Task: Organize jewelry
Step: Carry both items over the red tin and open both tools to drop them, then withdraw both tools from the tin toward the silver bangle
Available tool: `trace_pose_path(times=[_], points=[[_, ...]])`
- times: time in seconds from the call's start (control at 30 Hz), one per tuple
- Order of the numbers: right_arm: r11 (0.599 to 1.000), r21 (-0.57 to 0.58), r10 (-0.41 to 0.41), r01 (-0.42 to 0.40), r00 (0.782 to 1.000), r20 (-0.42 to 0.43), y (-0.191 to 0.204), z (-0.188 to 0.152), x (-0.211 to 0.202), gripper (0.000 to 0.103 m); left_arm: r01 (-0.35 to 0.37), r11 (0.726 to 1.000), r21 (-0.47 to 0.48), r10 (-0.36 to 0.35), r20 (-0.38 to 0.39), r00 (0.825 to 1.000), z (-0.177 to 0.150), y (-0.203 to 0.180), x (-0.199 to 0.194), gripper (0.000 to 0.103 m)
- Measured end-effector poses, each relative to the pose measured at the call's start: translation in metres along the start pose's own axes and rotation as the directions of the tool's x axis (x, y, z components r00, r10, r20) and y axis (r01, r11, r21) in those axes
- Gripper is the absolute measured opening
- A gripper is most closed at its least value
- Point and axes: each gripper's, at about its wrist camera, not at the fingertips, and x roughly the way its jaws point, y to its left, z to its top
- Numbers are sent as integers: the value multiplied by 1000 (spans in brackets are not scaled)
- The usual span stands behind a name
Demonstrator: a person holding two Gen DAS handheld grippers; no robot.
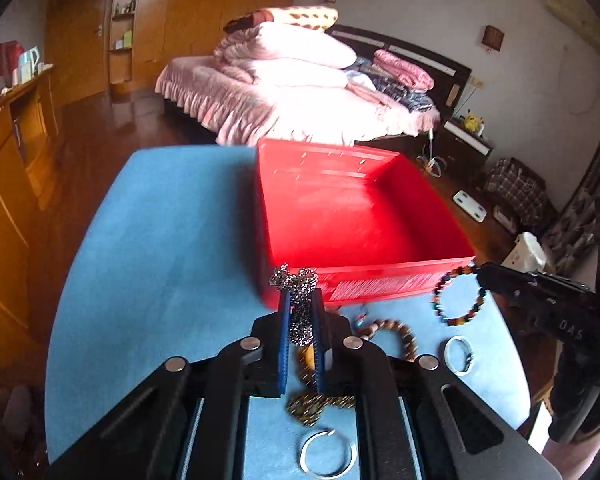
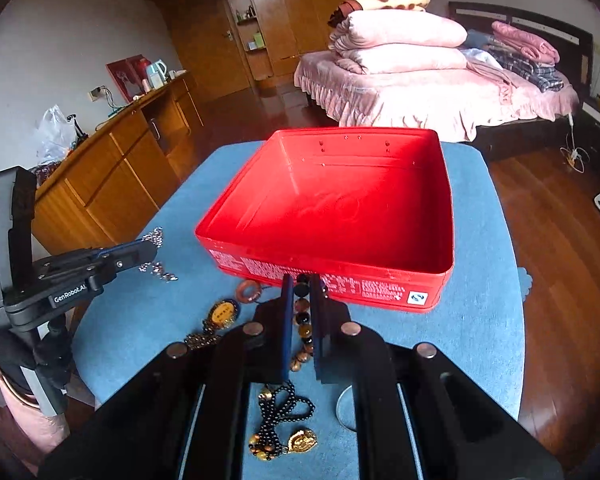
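L claw point(image 1: 300, 304): jaws pinched narrow on the silver bead chain point(image 1: 296, 280); chain bunched above & between the pads, off the surface, just in front of the red tin's near wall.
R claw point(image 2: 301, 300): jaws pinched narrow on the multicolour bead bracelet point(image 2: 303, 322); loop hangs clear, near the tin's front right corner in the L view.
Red tin point(image 2: 446, 220): open, nothing inside that I can see; sits mid blue surface point(image 2: 480, 320).
Handling, chain: prob. light, limp, slithery; will sag & swing. Best taken in a bunch, not by one strand.
Handling, bracelet: light, likely on elastic, beads hard & round so could roll out of the pads; grip across 2-3 beads.
Handling, rings: thin, stiff, lie flat, so tricky to get under.
Count, held: 2 (1 chain, 1 bracelet).
Count, on surface in front of tin: 1 wooden bead bracelet point(image 1: 396, 334), 2 metal rings point(image 1: 459, 354), 1 small brown ring point(image 2: 249, 291), 1 black bead necklace w/ gold pendant point(image 2: 284, 420), 1 oval gold pendant on dark chain point(image 2: 222, 314).
Count, tins: 1.
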Motion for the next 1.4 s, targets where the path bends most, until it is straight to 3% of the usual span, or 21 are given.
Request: trace_pose_path(times=[0.2, 0.4, 0.7, 0.73, 0.77, 0.8, 0.87, 0.93, 1.03, 1.4], points=[[1000, 11, -2, 1, 999, 46, -4, 32, -2, 7, 0, 1000, 7, 0, 39, 999, 38, -18, 14, 10], [998, 50, -36, 34, 998, 49, -28, 58, 29, 7, 1, 1000, -18, -1, -7, 1000, 64, -22, 64, 10], [993, 101, -61, 63, 998, -23, -56, 55, 82, 8, -20, 999, -28, 17, -90, 996, 66, -19, 118, 10], [993, 103, -62, 64, 998, -27, -56, 53, 83, 11, -24, 999, -28, 21, -93, 995, 64, -18, 119, 11], [992, 105, -69, 72, 997, -27, -57, 52, 85, 13, -30, 999, -25, 28, -91, 995, 63, -17, 120, 19], [991, 106, -78, 81, 997, -30, -57, 50, 86, 15, -35, 999, -25, 33, -92, 995, 62, -17, 120, 33], [990, 111, -84, 88, 996, -35, -57, 47, 87, 17, -46, 999, -28, 44, -80, 996, 61, -15, 118, 44], [989, 110, -96, 100, 995, -37, -57, 46, 87, 20, -69, 997, -15, 68, -66, 995, 58, -15, 114, 45], [987, 96, -125, 127, 992, -24, -54, 42, 83, 32, -87, 996, -3, 87, -54, 995, 52, -15, 106, 52], [985, 73, -161, 157, 986, 48, -34, 6, 30, 35, -163, 986, 23, 161, 72, 984, 10, -8, 31, 58]])
